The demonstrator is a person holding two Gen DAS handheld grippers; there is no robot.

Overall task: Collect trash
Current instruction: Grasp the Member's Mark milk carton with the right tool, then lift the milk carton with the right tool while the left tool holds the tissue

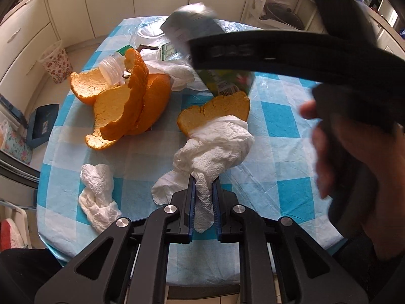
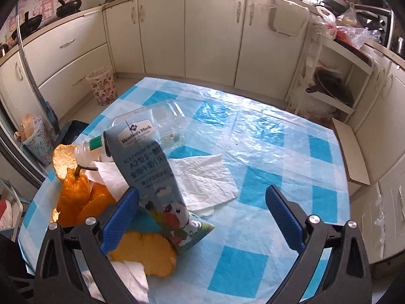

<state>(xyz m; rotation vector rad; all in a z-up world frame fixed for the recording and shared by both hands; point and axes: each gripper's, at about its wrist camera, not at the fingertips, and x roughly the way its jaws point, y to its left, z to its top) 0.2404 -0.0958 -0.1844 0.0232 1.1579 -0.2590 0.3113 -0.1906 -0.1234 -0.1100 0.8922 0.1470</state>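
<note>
My left gripper (image 1: 203,186) is shut on a crumpled white paper towel (image 1: 215,149) that trails onto the table over a piece of orange peel (image 1: 217,109). A big pile of orange peel (image 1: 126,101) lies to the left, with a clear plastic bottle (image 1: 111,69) behind it. Another crumpled tissue (image 1: 97,197) lies near left. My right gripper (image 2: 202,197) is open, its jaws wide apart. A leaning grey milk carton (image 2: 149,174) stands between them, close to the left finger (image 2: 121,215). The carton also shows in the left wrist view (image 1: 222,81).
The table has a blue-and-white checked cloth (image 2: 265,177). A flat white napkin (image 2: 202,177) and a clear plastic container (image 2: 167,121) lie behind the carton. A floral waste bin (image 2: 103,86) stands on the floor at the far left. Kitchen cabinets ring the room.
</note>
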